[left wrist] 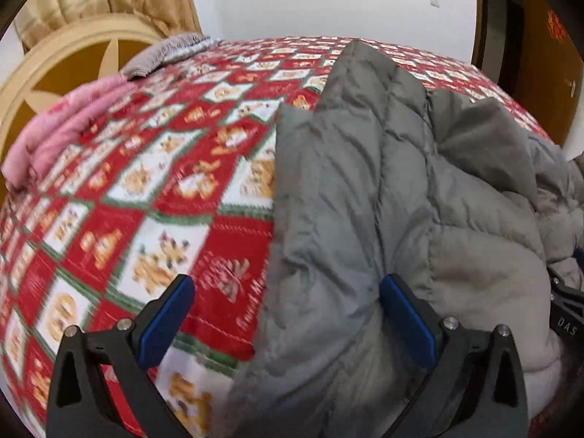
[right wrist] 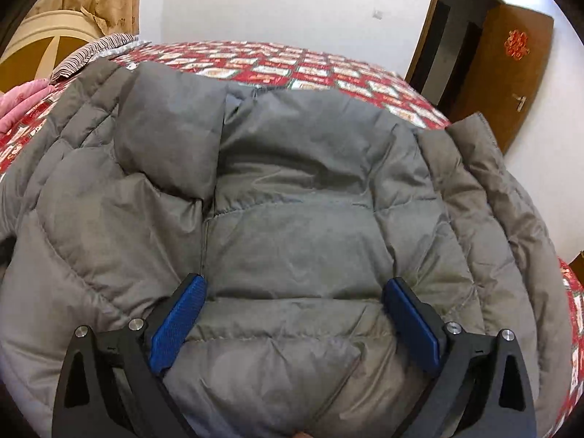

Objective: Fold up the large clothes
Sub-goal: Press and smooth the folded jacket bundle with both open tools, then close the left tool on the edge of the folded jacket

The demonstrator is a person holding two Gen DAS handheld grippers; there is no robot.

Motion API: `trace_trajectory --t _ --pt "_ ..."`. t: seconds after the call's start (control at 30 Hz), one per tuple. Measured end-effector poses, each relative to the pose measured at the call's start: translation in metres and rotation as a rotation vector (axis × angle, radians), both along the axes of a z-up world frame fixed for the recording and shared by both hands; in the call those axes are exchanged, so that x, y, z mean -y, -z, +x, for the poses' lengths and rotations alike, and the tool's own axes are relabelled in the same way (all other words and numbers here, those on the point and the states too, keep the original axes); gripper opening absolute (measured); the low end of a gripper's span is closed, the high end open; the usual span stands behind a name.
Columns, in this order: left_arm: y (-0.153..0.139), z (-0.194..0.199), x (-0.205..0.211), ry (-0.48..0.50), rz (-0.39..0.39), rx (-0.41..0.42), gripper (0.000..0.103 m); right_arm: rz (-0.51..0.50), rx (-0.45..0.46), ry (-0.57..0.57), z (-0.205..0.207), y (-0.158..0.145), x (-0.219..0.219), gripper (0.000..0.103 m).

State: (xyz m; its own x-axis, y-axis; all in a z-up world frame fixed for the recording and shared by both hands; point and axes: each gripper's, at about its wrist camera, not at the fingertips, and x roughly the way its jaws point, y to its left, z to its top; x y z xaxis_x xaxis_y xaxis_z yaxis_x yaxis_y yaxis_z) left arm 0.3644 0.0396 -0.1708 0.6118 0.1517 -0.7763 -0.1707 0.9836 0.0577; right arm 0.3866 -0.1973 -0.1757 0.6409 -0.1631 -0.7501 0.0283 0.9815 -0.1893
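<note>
- Grey jacket [right wrist: 292, 200] is lying bunched on the bed [left wrist: 146, 182], its edge at twelve o'clock.
- Left gripper [left wrist: 286, 314] and right gripper [right wrist: 294, 310] are hovering wide open, gripping nothing.
- Folding is seemingly starting; next needs an edge pinch.

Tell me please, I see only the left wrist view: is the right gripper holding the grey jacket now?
Observer: No. The right gripper is open; its fingers are spread over the jacket and pinch nothing.
Operator: Which part lies under it?
Observer: The middle of the body, where the quilted panels lie fairly flat.
Operator: And the far right side?
Observer: A long quilted strip, perhaps a sleeve, runs along the jacket's right edge, and the red bed cover shows beyond it.
</note>
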Motion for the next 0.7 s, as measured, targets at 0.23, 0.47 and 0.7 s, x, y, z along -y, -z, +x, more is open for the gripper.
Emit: trace_trajectory --t 0.23,0.47,0.7 --pt "0.007 -0.019 -0.012 -0.01 -0.08 -0.006 0.103 0.053 0.048 -0.003 -0.064 -0.031 0.008 0.099" --pt "0.01 -0.005 0.004 0.09 -0.16 -0.011 0.07 -0.005 0.015 -0.018 -0.073 0.001 -0.004 0.099" --pt "0.0 -0.023 0.013 0.196 -0.204 0.035 0.012 -0.022 0.01 0.004 -0.072 0.004 -0.01 0.099"
